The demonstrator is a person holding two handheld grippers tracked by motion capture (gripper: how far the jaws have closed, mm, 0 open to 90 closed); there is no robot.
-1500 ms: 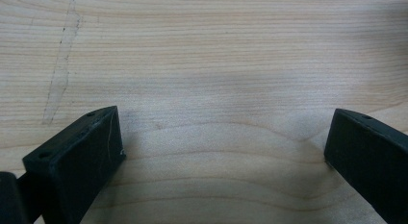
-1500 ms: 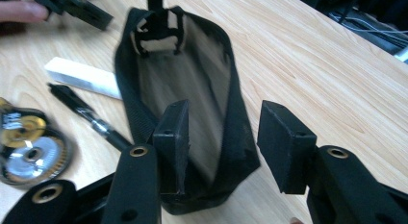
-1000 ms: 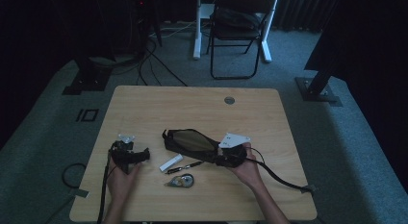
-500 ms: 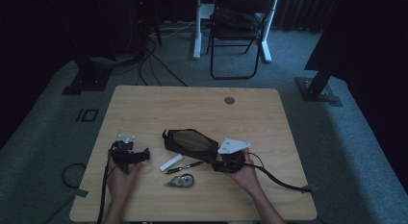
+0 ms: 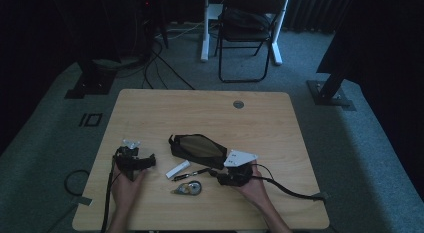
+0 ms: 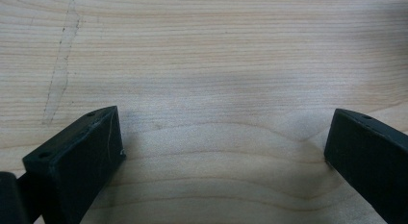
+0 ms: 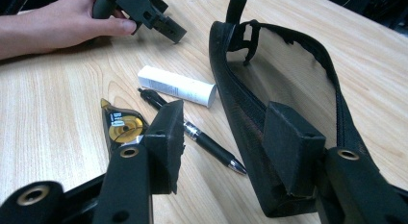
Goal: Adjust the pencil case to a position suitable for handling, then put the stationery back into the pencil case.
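A black mesh pencil pouch (image 5: 196, 147) lies unzipped in the middle of the table. A white tube (image 5: 177, 169), a black pen (image 5: 192, 173) and a correction tape roller (image 5: 188, 188) lie just in front of it. My right gripper (image 5: 223, 176) sits low at the pouch's near right end. Its jaws have just been opening. In the right gripper view the pouch's (image 7: 288, 75) side wall and the pen (image 7: 211, 147) tip lie between the jaws of the right gripper (image 7: 226, 147), and the pads press on nothing. My left gripper (image 5: 149, 161) rests open on bare wood (image 6: 221, 152).
The wooden table (image 5: 150, 108) has a round cable hole (image 5: 238, 104) near its far edge. Cables trail from both grippers off the near edge. A folding chair (image 5: 247, 28) and stand bases sit on the carpet beyond. In the right gripper view the other hand (image 7: 57, 22) holds its gripper (image 7: 144, 12).
My right gripper has slid a little toward the person and to the left, off the pouch's right end, with its jaws wider apart. The left gripper has stayed put.
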